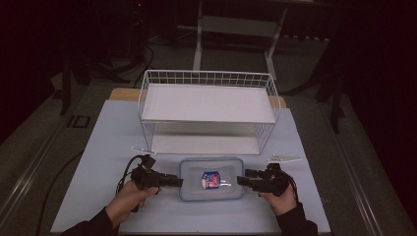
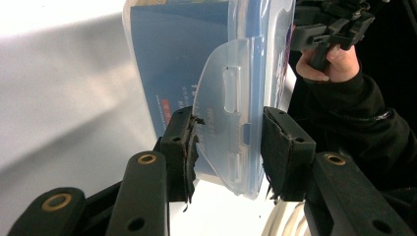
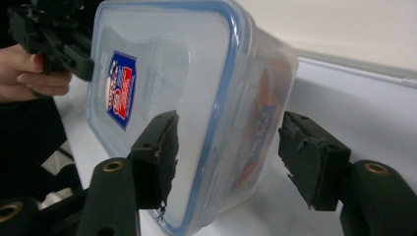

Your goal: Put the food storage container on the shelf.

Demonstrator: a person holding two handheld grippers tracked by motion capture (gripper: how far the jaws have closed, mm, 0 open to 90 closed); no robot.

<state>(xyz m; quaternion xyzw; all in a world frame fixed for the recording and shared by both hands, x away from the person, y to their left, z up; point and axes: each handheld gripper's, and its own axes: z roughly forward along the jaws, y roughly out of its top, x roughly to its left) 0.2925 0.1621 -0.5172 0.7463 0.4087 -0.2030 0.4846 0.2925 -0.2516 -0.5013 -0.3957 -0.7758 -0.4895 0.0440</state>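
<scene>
Pale blue table (image 1: pixel 113 147), lidded container (image 1: pixel 211 179) pinched by left gripper (image 1: pixel 178 181), between right gripper's (image 1: pixel 242 180) spread jaws.

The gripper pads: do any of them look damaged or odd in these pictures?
Yes. The black pads of the left gripper are torn and fraying at the edges where they clamp the box latch. The pad of the right gripper is also chipped and ragged. Nothing is spilled.
</scene>
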